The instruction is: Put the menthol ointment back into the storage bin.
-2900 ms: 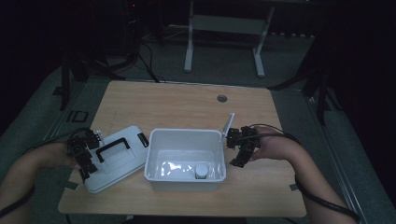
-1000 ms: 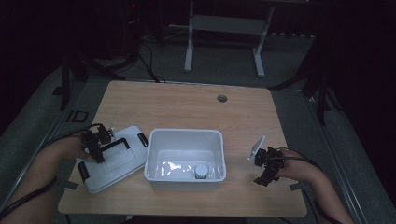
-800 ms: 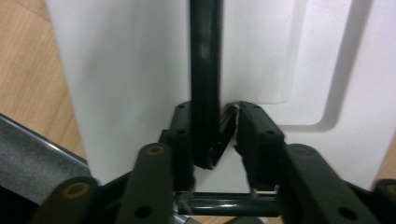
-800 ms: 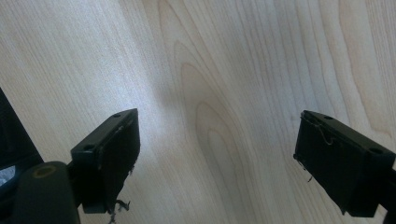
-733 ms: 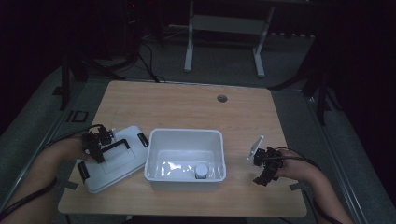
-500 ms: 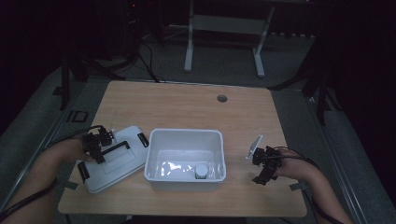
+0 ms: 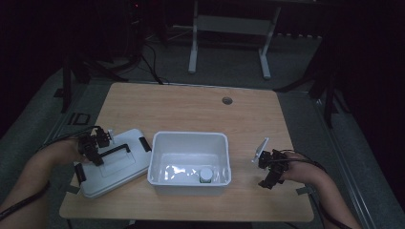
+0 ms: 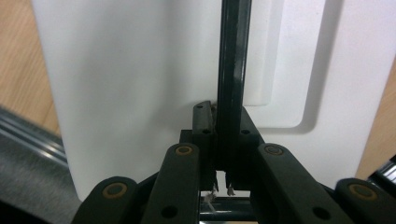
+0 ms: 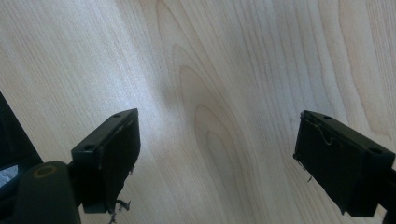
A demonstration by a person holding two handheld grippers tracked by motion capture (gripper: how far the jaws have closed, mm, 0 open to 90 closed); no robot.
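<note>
The left tongs [image 8: 223,140] are clamped on the black handle [image 8: 232,60] of the white lid [image 7: 111,163], their jaws having just closed onto it. The lid lies flat at the near left of the surface [image 7: 191,107], just left of the white bin [image 7: 189,143]. A small white jar [image 7: 206,174] sits in the bin's near right corner. The right tongs [image 9: 217,158] hang spread wide over bare wood at the near right, gripping nothing.
</note>
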